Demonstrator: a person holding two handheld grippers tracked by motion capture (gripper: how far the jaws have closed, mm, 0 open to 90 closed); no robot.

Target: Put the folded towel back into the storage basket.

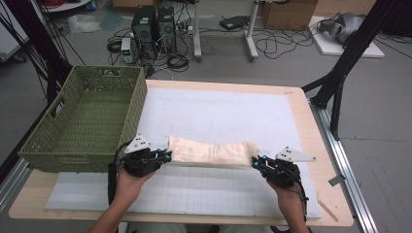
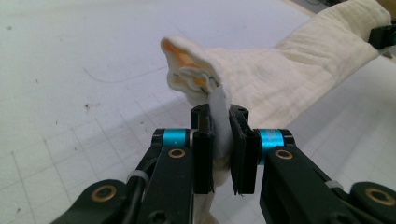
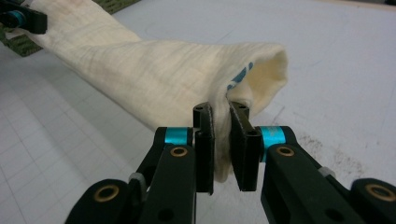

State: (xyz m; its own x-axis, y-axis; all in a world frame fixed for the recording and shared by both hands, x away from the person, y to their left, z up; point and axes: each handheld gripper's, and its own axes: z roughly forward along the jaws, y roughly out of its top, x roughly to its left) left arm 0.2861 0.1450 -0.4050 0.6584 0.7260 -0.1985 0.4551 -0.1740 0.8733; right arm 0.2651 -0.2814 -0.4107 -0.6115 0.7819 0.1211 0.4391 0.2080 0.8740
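Cables, computer boxes and cardboard clutter the grey floor beyond my table [image 1: 311,121], whose top carries a white gridded mat [image 1: 218,116]. Between my two claws a cream cloth [image 1: 214,151] hangs stretched, rolled or bunched into a long band. My left claw [image 1: 167,156] is clamped on the cloth's left end; in the left gripper view a thin white fold [image 2: 221,122] sits pinched between the two black jaws, and just past them the end of the cloth flares open, showing orange inside. My right claw [image 1: 255,162] is clamped on the other end; in the right gripper view the cloth [image 3: 154,70] is nipped between the jaws at its edge, with a bit of blue print showing just beyond them. Beyond my left claw, and close to it, stands a green woven basket [image 1: 48,145], partly over the table's left edge.
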